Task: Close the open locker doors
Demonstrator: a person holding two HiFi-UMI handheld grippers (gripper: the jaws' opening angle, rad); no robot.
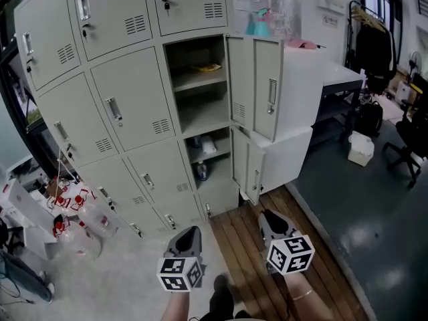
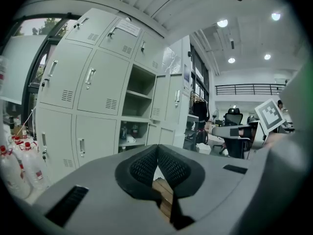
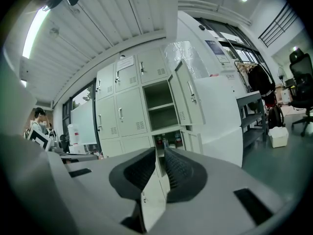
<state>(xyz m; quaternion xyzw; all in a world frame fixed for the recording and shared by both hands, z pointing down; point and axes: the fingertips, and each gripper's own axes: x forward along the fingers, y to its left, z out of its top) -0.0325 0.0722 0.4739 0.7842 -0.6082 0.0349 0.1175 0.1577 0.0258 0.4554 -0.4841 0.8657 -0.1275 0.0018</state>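
Head view looks steeply down; both gripper views face the same lockers (image 1: 127, 105).

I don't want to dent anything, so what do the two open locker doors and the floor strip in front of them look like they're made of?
Upper open door and lower open door: likely thin sheet steel with pale grey satin paint; the punched vent slots suggest it. Floor strip: brown boards with visible seams, either wood or wood-look laminate.
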